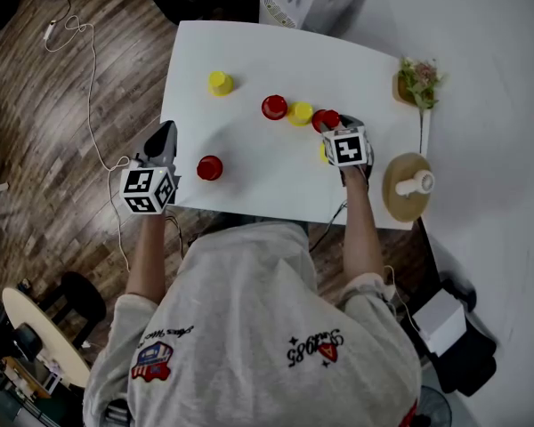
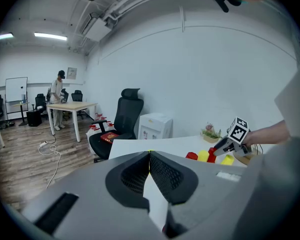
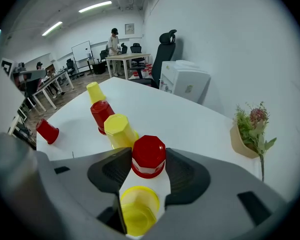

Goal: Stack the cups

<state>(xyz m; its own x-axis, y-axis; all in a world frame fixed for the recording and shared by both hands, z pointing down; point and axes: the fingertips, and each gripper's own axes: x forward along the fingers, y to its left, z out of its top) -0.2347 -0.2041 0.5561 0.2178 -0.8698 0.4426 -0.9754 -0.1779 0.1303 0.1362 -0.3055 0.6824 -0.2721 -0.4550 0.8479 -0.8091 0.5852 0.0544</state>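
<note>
**Right gripper closed on a red cup; left gripper shut and empty**

The right gripper (image 3: 149,150) has its jaws part open and pressed on either side of an upside-down red cup (image 3: 149,158), whose eight-sided base faces the camera. Whether this cup stands on the white table (image 1: 249,52) or is raised a little off it cannot be told. Closer to the gripper's body, in the gap between the jaws, an upright yellow cup (image 3: 137,210) sits with its mouth open upward. In the head view it is mostly hidden under the marker cube.

Three more upside-down cups run away from the held one across the table. A yellow cup (image 3: 120,130) is just beside the held cup, then comes a second red cup (image 3: 101,115) next to it. A far yellow cup (image 3: 94,91) stands well apart toward the table's far left corner. A lone red cup (image 1: 210,167) stands by itself near the front edge, close to the left gripper.

The left gripper (image 2: 149,154) hovers at the table's left front edge. Its jaws are brought together at the tips with nothing between them, and it touches no cup.

At the table's right end are a small holder of flowers (image 1: 418,83) and a round wooden dish (image 1: 396,194). Beyond the table stand a black office chair (image 2: 125,116) and a white cabinet (image 2: 155,126).
</note>
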